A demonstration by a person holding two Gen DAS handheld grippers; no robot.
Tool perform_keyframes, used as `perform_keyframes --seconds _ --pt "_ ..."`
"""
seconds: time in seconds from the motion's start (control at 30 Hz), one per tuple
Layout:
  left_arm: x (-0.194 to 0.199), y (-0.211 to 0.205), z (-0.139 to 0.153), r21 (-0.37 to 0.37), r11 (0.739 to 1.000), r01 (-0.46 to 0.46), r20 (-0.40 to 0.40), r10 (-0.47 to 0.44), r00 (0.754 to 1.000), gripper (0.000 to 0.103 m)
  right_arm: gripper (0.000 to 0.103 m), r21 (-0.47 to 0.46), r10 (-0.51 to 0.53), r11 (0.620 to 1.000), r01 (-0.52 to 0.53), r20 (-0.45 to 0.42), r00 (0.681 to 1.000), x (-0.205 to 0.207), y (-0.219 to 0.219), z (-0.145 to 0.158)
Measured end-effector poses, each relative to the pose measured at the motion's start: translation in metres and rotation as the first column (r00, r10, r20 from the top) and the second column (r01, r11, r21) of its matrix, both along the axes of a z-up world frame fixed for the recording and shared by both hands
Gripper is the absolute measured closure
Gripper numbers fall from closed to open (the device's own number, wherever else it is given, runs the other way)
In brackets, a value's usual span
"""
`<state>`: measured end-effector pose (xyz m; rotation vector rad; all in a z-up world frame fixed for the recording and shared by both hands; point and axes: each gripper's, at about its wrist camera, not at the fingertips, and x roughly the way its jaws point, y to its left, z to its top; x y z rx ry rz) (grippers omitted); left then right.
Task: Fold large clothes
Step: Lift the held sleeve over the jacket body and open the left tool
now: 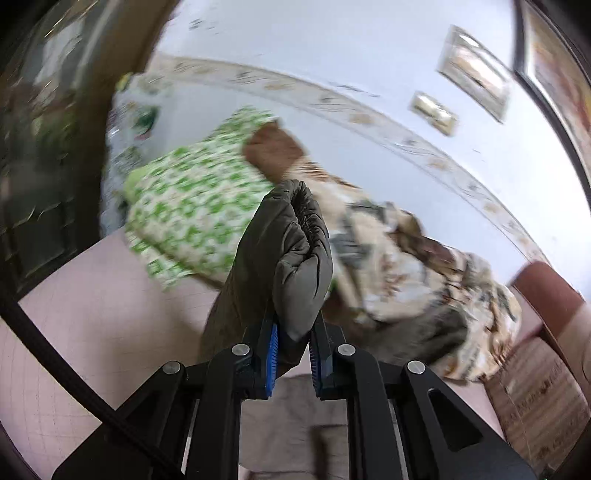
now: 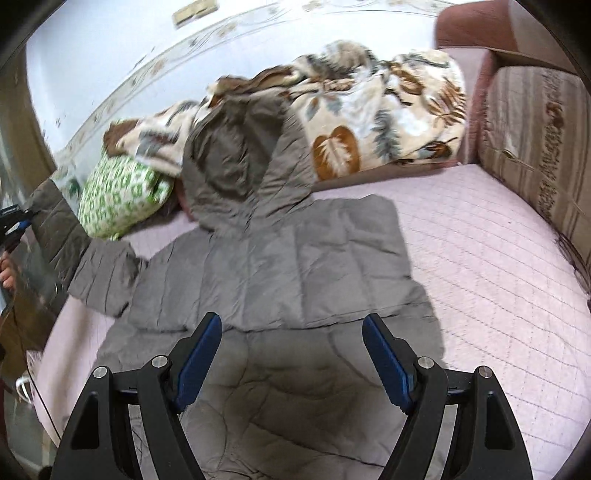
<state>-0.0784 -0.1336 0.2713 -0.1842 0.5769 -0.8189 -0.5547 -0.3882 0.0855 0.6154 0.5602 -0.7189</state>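
Observation:
A grey quilted hooded jacket [image 2: 280, 266] lies spread on the pink bed sheet [image 2: 480, 258], its hood [image 2: 236, 158] toward the wall. My right gripper [image 2: 291, 321] hovers open just above the jacket's body, with nothing between its fingers. My left gripper [image 1: 295, 332] is shut on the elastic cuff of the jacket's sleeve [image 1: 295, 236] and holds it up off the bed. In the right wrist view that raised sleeve [image 2: 62, 229] stretches to the far left, where the left gripper [image 2: 14, 221] and a hand show at the edge.
A green-and-white patterned pillow [image 2: 122, 192] lies beside the hood. A leaf-print blanket [image 2: 380, 110] is heaped along the wall. A striped cushion [image 2: 532, 129] and a reddish headboard [image 2: 465, 26] bound the bed on the right. Bare sheet lies right of the jacket.

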Motion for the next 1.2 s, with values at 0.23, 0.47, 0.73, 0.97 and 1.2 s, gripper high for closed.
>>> perform_keyframes --seconds 0.23,0.47,0.73,0.97,1.2 --pt "-0.093 -0.064 0.033 0.025 0.987 0.160 0.056 -0.162 0.985 0.089 0.021 -0.006 -0.058 0.998 0.058 0.064 0.996 -0.030 -0.013 0.016" --pt "-0.179 -0.144 0.016 0.092 0.945 0.313 0.043 -0.318 0.947 0.089 0.021 0.028 -0.136 0.991 0.133 0.110 0.985 -0.061 -0.031 0.015" --pt "-0.251 -0.222 -0.081 0.211 0.890 0.405 -0.061 -0.402 0.914 0.089 0.021 0.048 -0.170 0.985 0.165 0.118 0.978 -0.076 -0.045 0.012" --pt "-0.287 -0.260 -0.169 0.331 0.832 0.446 -0.139 -0.424 0.895 0.089 0.020 0.049 -0.167 0.986 0.162 0.114 0.979 -0.073 -0.049 0.011" --pt "-0.306 -0.271 -0.211 0.395 0.772 0.498 -0.185 -0.464 0.866 0.088 0.020 0.043 -0.162 0.987 0.158 0.101 0.982 -0.063 -0.051 0.008"
